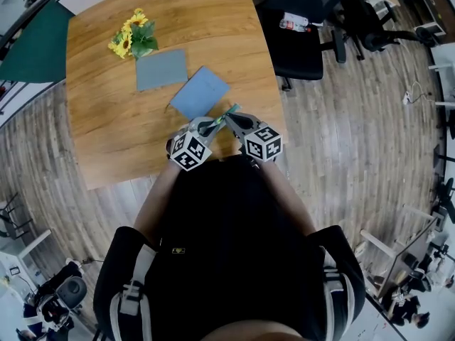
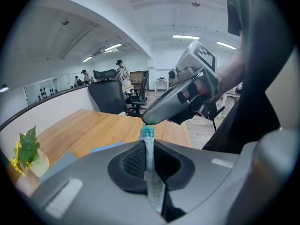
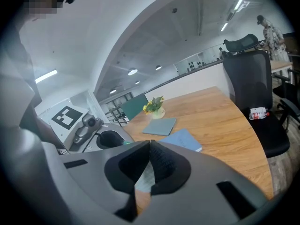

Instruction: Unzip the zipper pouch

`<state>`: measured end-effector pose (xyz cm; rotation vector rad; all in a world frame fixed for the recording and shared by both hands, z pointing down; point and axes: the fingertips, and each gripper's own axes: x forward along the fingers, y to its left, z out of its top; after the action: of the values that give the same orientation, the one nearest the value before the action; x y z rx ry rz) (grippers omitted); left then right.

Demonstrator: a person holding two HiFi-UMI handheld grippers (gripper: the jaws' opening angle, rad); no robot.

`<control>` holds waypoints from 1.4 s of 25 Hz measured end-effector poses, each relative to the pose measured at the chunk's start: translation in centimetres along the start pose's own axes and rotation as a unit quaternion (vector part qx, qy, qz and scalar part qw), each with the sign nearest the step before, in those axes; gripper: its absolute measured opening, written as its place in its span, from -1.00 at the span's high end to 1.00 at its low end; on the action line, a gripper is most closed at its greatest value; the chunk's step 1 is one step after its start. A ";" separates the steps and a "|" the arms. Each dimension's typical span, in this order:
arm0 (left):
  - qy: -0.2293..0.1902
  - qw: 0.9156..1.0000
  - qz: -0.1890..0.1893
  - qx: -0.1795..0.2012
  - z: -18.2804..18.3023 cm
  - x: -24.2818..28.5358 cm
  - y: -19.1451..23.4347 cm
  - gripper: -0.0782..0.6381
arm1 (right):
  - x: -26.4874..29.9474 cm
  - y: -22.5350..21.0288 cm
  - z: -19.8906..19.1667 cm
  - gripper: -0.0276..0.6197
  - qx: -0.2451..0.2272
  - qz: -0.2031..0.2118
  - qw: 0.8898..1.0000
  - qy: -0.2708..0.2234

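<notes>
Evidently the unzipping is at its start: both tools have hold of the zipper pouch [image 2: 149, 161], and the pull has not yet been drawn along. The pouch is off the bench [image 1: 106, 119], held in the air over its near edge, in front of the person. The left tool [image 2: 149, 144] has its jaws closed on the pouch, which stands edge-on between the pads as a thin pale strip with a teal top end. The right tool [image 2: 149, 119] meets that teal end from above. In its own view its jaws [image 3: 150, 146] are pressed together at the tip, with a pale sheet showing between the pads lower down, so I judge it pinched on the zipper end. Whether it has the pull itself I cannot tell. The next move, as I read it, asks the left tool to hold firm as an anchor while the right draws away along the line of the teeth, keeping the fabric taut so the slider does not jam. Counted: two tools, one pouch in hand. On the bench, well apart from the tools, lie one blue flat piece [image 1: 200, 92], one grey flat piece [image 1: 161, 69] and one bunch of yellow flowers [image 1: 131, 38].
</notes>
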<state>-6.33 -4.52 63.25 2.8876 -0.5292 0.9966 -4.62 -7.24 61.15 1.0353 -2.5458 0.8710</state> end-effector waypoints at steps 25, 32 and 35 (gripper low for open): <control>-0.002 1.000 -0.001 0.018 0.1 -0.4 -0.5 0.77 | 0.1 -1.7 -1.0 0.90 0.016 -0.016 1.000 0.006; -0.005 1.000 0.001 0.021 0.3 -0.7 -0.5 0.77 | 0.0 -2.0 -1.0 0.90 0.015 -0.021 1.000 0.005; -0.005 1.000 0.002 0.022 0.3 -0.8 -0.4 0.77 | 0.0 -2.1 -0.9 0.90 0.014 -0.021 1.000 0.004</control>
<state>-6.60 -3.93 62.50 2.9340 -0.5196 1.0068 -3.19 -7.86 62.80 1.0881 -2.5017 0.9003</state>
